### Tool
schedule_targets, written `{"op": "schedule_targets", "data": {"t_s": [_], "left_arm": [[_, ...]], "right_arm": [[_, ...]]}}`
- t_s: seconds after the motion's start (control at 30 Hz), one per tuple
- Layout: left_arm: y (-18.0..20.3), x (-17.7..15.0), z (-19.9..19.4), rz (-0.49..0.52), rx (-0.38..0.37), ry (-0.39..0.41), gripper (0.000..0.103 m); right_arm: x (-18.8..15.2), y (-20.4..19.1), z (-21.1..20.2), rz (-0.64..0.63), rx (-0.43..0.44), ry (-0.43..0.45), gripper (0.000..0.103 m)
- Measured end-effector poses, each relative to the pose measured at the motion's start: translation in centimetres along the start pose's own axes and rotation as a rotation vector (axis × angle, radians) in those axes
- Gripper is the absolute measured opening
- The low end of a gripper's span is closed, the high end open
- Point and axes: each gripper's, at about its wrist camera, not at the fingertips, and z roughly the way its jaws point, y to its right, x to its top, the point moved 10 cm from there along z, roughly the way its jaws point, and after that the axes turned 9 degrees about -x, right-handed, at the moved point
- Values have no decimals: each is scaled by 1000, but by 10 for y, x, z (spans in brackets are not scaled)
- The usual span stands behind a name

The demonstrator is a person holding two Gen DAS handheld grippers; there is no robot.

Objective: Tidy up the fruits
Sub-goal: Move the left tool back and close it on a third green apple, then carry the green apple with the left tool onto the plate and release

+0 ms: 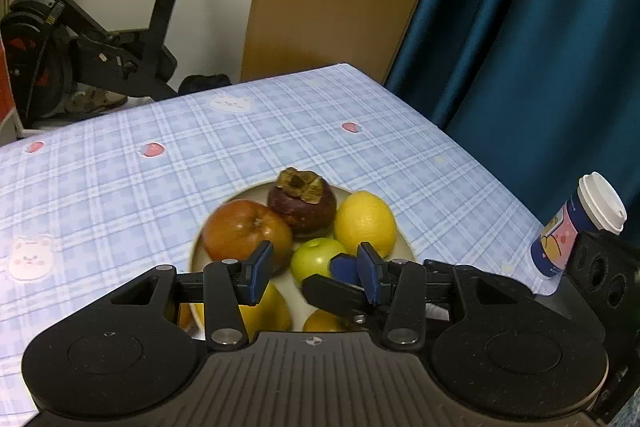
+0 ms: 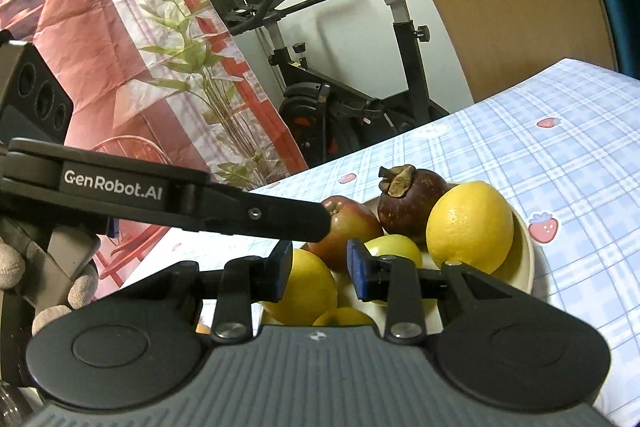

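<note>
A room in a home, used for dining and exercise.

A table [image 1: 360, 131] under a blue checked cloth printed with strawberries and bears carries a plate [image 1: 376, 211] of fruit and, at 3 o'clock, a lidded paper cup [image 1: 576, 227]. Beyond it, at 10 o'clock, stands an exercise bike [image 1: 100, 39] with sandals [image 1: 96, 101] beneath; a teal curtain [image 1: 540, 27] hangs at 2 o'clock. A potted bamboo-like plant [image 2: 200, 67] stands before a red printed hanging [image 2: 100, 27].

Tabletop [image 1: 120, 187]: smooth printed plaid cloth. Plate [image 2: 524, 259]: glazed cream ceramic. Lemon [image 2: 470, 227]: dimpled, glossy. Curtain [image 1: 540, 27]: shiny blue satin. Cup [image 1: 568, 231]: paper, white plastic lid.
</note>
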Motion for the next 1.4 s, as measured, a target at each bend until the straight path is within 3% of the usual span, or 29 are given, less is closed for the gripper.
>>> {"op": "schedule_targets", "data": {"t_s": [0.23,0.43,0.57,0.77,0.93,1.23,1.4], "left_arm": [[-21,-22,-60,-37,29,27,48],[-43,-72,-107,-100,93,28,49],[-50,-95,-116,-128,112,32,49],[-48,-113,-114,-156,86,40,49],[-38,-129,-104,-158,56,13,50],[-40,-137,-80,-193,41,-23,51],[-38,-141,-69,-194,35,-48,51]], "right_arm": [[-6,-31,-7,-89,88,-41,36],[-38,-59,-15,-189,164,-172,37],[-65,-84,-15,-280,216,-253,45],[-101,-101,-7,-391,207,-348,56],[-115,-98,-7,-443,171,-377,56],[-113,-99,2,-458,178,-337,55],[-116,-97,0,-466,193,-342,47]]}}
